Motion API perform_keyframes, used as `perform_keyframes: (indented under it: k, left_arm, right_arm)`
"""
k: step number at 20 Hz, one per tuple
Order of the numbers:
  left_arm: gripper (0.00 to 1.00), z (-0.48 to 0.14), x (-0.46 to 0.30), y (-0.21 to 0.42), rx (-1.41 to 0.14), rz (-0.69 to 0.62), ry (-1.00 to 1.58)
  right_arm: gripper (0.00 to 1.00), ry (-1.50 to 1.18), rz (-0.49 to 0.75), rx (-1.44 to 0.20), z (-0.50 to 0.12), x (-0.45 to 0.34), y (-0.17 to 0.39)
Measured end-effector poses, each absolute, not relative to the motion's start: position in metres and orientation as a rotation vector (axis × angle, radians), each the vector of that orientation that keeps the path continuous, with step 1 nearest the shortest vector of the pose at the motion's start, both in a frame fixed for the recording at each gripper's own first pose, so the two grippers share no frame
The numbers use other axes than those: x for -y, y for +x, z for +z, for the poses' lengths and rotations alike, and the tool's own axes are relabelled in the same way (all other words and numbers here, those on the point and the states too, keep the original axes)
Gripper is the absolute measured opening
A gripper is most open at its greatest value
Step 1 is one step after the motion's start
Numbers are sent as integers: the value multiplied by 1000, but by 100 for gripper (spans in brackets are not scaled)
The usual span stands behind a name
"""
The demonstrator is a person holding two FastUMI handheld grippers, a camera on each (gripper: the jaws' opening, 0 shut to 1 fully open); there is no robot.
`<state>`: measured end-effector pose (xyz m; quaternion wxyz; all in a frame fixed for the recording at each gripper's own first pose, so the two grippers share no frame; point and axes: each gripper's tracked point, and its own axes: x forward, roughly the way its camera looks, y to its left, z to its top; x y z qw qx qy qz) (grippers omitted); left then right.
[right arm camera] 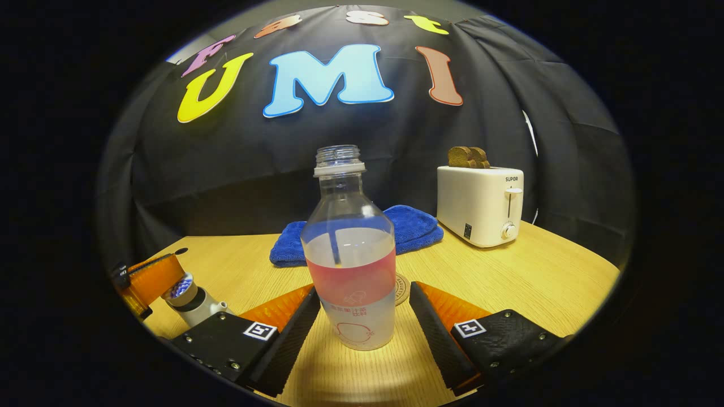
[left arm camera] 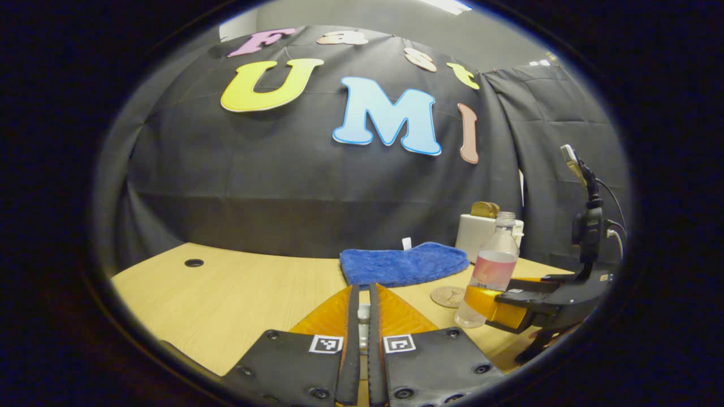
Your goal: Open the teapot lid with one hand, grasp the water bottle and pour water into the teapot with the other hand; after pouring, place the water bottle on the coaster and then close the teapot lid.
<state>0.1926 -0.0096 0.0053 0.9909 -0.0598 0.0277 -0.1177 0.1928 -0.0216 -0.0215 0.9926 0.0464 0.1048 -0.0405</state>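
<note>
The right gripper [right arm camera: 362, 316] had its jaws apart, straddling the uncapped water bottle [right arm camera: 349, 254], about half full, standing upright on the bench [right arm camera: 537, 271] in front of the coaster [right arm camera: 402, 289], which it mostly hid. The left gripper [left arm camera: 363, 339] had its jaws nearly together on something small and pale, hard to identify. The teapot [right arm camera: 192, 302] was cut off near the bench's left edge.
</note>
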Motion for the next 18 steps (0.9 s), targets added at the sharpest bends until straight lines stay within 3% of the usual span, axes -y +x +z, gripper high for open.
perform_keyframes:
  k: [8,14,18]
  left_arm:
    - [13,14,6,188,-29,-239,-148]
    - [13,17,3,186,-21,-238,-155]
    - [13,18,-5,185,-13,-223,-158]
  right_arm:
    - [98,101,-72,-186,-18,26,198]
    - [77,22,-78,-209,-21,23,199]
    - [74,-32,-83,-203,-20,21,197]
